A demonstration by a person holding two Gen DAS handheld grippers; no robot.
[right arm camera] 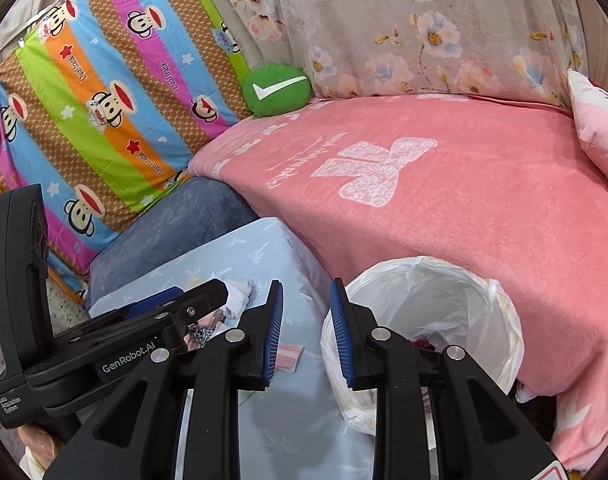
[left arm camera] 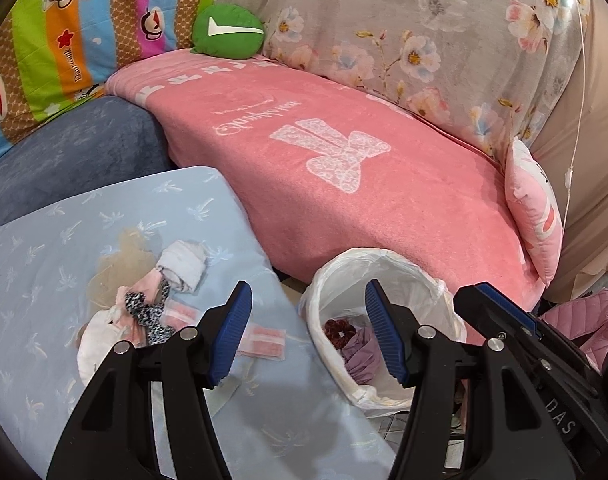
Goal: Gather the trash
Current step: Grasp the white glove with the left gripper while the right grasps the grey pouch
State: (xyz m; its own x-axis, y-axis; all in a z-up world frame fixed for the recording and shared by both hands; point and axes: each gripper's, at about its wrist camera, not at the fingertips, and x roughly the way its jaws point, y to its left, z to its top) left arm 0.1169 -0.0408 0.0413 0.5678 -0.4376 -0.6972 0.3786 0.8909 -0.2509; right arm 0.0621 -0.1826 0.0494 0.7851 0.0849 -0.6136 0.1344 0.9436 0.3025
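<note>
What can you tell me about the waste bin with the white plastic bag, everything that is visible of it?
The waste bin is a round container lined with a thin, crinkled, translucent white plastic bag folded over its rim. It stands upright and open, without a lid, between the pink blanket and the light blue cushion, seemingly against both. Inside lie a dark red scrunchie and crumpled purple material. Neither gripper touches it.

Both wrist cameras looked down at a slant, close above the white-lined bin (left arm camera: 388, 320), toward the pink blanket (left arm camera: 344, 184) beyond it. The left view sat left of the bin, the right view nearer above it; both shared these.
</note>
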